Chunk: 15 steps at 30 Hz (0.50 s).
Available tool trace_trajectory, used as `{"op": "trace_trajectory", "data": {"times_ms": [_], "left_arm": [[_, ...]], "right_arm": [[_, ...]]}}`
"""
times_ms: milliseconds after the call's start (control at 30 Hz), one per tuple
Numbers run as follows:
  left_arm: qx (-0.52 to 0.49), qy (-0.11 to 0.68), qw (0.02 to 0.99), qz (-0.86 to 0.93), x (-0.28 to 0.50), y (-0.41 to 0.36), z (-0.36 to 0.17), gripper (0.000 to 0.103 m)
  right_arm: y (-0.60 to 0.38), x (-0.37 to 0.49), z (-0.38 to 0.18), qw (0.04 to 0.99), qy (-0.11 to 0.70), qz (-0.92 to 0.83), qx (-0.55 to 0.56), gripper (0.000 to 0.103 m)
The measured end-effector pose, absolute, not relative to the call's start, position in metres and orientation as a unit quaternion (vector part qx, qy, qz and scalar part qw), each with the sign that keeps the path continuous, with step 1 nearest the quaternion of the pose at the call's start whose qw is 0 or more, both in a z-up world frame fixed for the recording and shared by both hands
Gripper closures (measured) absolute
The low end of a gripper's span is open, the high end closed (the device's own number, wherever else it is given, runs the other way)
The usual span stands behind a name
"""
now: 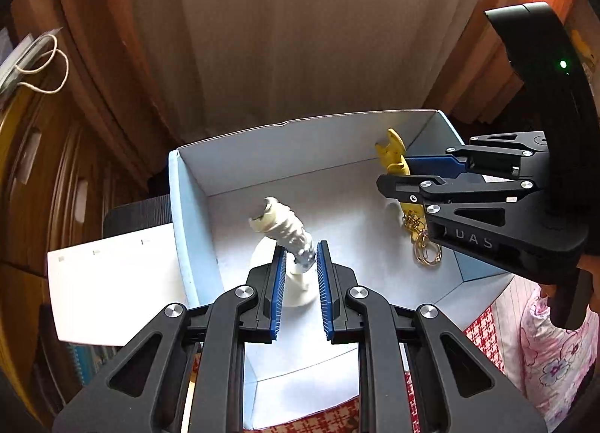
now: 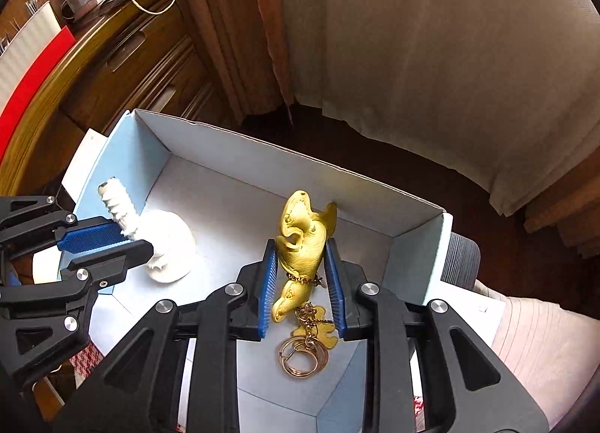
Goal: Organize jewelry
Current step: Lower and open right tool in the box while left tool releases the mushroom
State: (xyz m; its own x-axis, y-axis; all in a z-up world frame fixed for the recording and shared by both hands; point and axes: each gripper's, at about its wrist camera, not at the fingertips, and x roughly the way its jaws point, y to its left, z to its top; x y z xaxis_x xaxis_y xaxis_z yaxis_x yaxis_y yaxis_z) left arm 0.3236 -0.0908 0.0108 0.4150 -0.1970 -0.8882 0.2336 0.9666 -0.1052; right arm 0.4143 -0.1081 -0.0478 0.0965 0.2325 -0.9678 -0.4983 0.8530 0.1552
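An open pale blue box [image 1: 187, 208] [image 2: 232, 140] lies under both grippers. My left gripper [image 1: 301, 251] [image 2: 140, 236] is shut on the silvery end of a white ribbed figure [image 1: 279, 221] [image 2: 118, 208], which sticks up at a slant. Beneath it a white rounded piece [image 1: 298, 294] [image 2: 170, 249] rests on the box floor. My right gripper [image 2: 301, 245] [image 1: 393, 176] is shut on a gold figure keychain [image 2: 302, 241] [image 1: 392, 153], with the pads against both of its flanks. Its head lies near the far wall. Its gold rings [image 2: 302, 356] [image 1: 427, 254] lie on the floor.
A white sheet [image 1: 112, 283] lies left of the box, with a black ribbed object [image 1: 138, 215] behind it. Red-and-white patterned cloth [image 1: 483, 331] and pink flowered fabric [image 1: 555, 358] lie to the right. A pale curtain [image 1: 300, 39] and wooden furniture [image 2: 150, 69] stand behind.
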Motion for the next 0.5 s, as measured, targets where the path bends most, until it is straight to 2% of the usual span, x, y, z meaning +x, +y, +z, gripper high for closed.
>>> {"op": "trace_trajectory", "data": {"times_ms": [167,333,400,433,500], "left_arm": [[0.017,0.528,0.84,-0.125,0.3225,-0.0872,0.0113,0.084],[0.014,0.54,0.833,-0.119,0.3295,-0.0835,0.0114,0.083],[0.012,0.543,0.831,-0.117,0.3282,-0.083,0.0122,0.072],[0.013,0.544,0.832,-0.11,0.3283,-0.0825,0.0132,0.06],[0.013,0.54,0.834,-0.108,0.3255,-0.0827,0.0159,0.054]], "right_arm": [[-0.1039,0.414,-0.0495,0.732,0.624,0.25,-0.109,0.072],[-0.1014,0.412,-0.0521,0.732,0.624,0.245,-0.125,0.059],[-0.0992,0.4102,-0.0525,0.731,0.624,0.242,-0.135,0.055],[-0.0991,0.4089,-0.0524,0.731,0.624,0.243,-0.135,0.055],[-0.1005,0.4077,-0.0507,0.732,0.621,0.247,-0.13,0.052]]}}
